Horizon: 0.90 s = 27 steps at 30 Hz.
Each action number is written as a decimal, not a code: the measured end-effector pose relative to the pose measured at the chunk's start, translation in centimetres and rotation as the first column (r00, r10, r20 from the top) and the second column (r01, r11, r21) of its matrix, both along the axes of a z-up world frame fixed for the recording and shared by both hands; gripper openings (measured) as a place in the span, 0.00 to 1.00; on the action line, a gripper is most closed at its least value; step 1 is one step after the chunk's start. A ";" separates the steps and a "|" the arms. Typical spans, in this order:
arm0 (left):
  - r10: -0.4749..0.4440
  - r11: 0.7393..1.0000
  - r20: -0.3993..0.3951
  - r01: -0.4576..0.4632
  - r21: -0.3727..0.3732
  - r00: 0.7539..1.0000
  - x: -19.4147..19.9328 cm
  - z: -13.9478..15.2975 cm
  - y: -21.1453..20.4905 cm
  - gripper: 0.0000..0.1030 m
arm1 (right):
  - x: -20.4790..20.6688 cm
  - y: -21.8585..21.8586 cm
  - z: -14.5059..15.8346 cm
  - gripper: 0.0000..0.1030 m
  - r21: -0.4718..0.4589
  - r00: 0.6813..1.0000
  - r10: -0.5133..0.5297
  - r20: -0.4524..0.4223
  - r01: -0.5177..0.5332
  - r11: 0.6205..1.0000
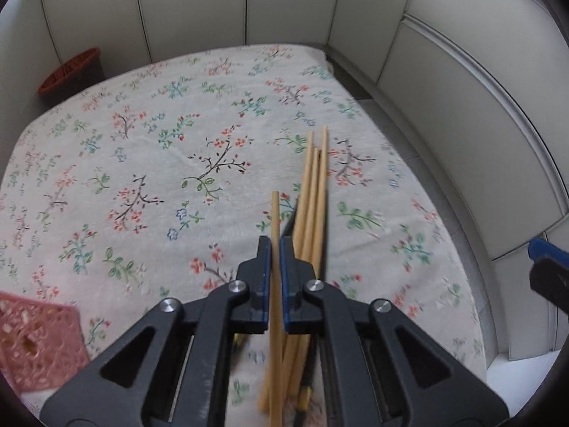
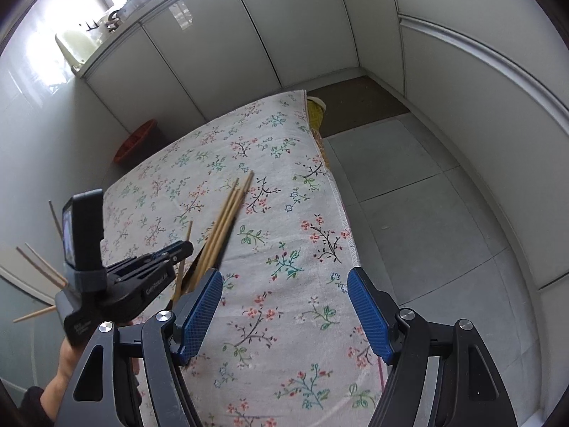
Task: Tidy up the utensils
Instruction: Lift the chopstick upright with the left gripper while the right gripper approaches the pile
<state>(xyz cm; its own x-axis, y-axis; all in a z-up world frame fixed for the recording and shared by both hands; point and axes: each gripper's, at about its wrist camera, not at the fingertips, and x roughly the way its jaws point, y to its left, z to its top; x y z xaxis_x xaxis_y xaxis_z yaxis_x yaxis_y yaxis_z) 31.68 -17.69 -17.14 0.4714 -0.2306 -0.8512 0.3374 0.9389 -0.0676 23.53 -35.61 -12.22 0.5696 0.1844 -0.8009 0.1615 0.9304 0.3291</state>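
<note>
A single chopstick is pinched in the left gripper, lifted clear of the loose bundle at one o'clock for sorting, while the right gripper is held wide apart, empty.

Right claw agape above floral cloth.

Small white print on left claw body, too blurred to read
</note>
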 end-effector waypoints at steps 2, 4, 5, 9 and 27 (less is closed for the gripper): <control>-0.022 1.000 0.035 0.022 -0.001 0.999 -2.0 1.6 0.1 0.06 | -0.9 0.0 0.9 0.72 0.008 1.000 -0.009 0.013 0.009 1.000; -0.039 0.999 0.061 0.040 -0.019 0.997 -4.0 3.2 0.5 0.06 | -1.8 -0.2 1.8 0.72 0.029 0.999 -0.022 0.025 0.021 0.999; -0.043 0.998 0.081 0.046 -0.033 0.996 -5.5 4.2 1.0 0.06 | -2.4 -0.2 2.2 0.72 0.036 0.999 -0.027 0.031 0.026 0.999; -0.055 0.996 0.147 0.064 -0.055 0.988 -10.1 7.1 2.8 0.06 | -4.2 0.2 3.3 0.72 0.051 0.998 -0.037 0.047 0.034 0.998; 0.052 0.967 0.334 0.036 -0.253 0.941 -19.9 14.1 15.7 0.06 | 2.8 4.8 -0.6 0.33 0.030 0.999 -0.013 -0.047 0.014 0.999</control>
<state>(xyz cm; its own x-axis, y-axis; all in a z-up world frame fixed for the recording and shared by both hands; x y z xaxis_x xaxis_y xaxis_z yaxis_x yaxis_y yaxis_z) 11.74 -1.98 -3.05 0.7212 -0.4115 -0.5573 0.3745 0.9084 -0.1861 26.38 -30.79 -12.83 0.5346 0.2019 -0.8206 0.1895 0.9177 0.3493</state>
